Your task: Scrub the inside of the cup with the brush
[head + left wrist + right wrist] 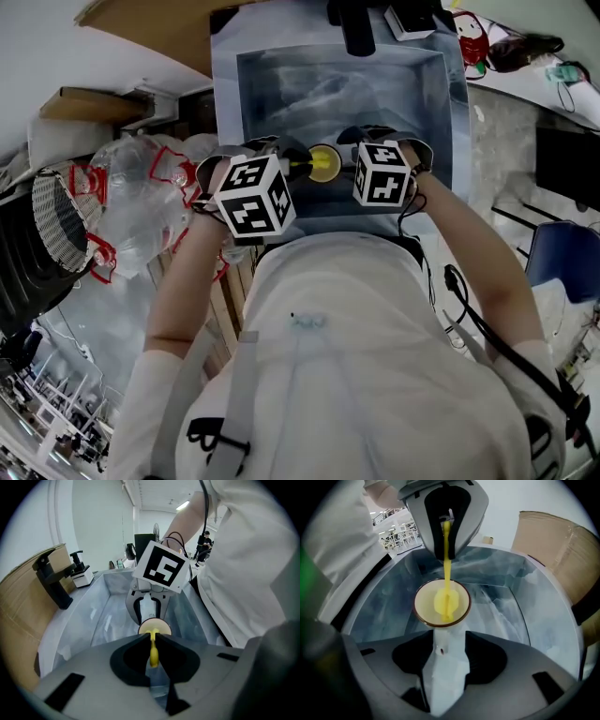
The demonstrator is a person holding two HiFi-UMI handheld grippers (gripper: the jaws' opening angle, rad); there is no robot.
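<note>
A white cup (423, 605) with a brown rim lies on its side above the steel sink (511, 606), its mouth facing the left gripper. My right gripper (443, 641) is shut on the cup's body. The yellow brush (445, 601) has its head inside the cup, and its thin handle (153, 652) runs back between the jaws of my left gripper (153, 641), which is shut on it. In the head view both grippers meet over the sink's near edge, left gripper (298, 169) and right gripper (352, 171) facing each other with the cup (324, 163) between them.
A black faucet (54, 581) and a soap pump bottle (80, 573) stand on the sink's far rim beside a brown cardboard panel (555, 550). Clear plastic bags (141, 197) and a wire basket (56, 220) sit left of the sink (281, 84).
</note>
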